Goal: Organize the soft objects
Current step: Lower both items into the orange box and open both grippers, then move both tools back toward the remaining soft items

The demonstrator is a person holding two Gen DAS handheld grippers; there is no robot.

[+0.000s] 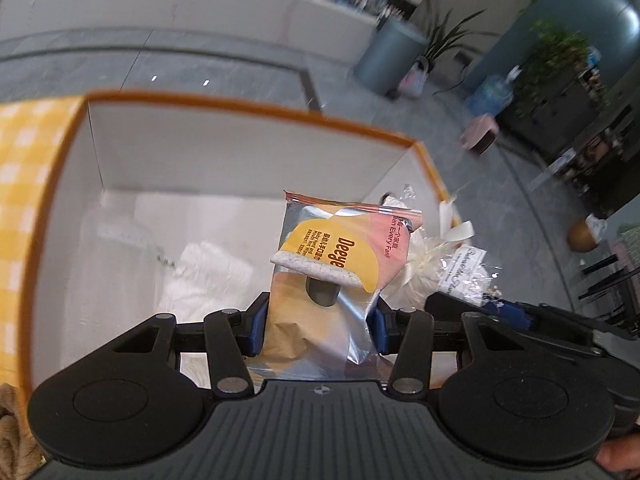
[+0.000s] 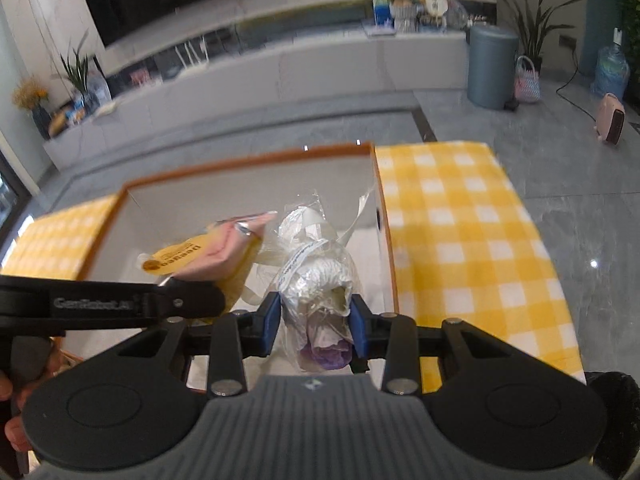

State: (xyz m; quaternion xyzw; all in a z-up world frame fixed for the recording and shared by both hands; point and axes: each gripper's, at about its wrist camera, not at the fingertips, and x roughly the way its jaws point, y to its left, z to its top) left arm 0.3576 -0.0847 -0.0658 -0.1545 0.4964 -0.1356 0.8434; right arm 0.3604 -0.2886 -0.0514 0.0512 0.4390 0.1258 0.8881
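Both views are bright with soft, even indoor light and only faint shadows. Small white ceiling-light reflections dot the glossy grey floor tiles (image 2: pixel 560 184), and a bright lamp glares in the top right corner of the left wrist view. The silver foil of the yellow and pink wipes packet (image 1: pixel 332 264) carries sheen, as does the clear crinkly plastic bag of white soft goods (image 2: pixel 316 276). Fisheye distortion bows the orange rim of the white storage box (image 1: pixel 248 104) and bends the room's edges. Motion blur smears the background, the box rim and the yellow checked cloth (image 2: pixel 460 240); the left view is softer.
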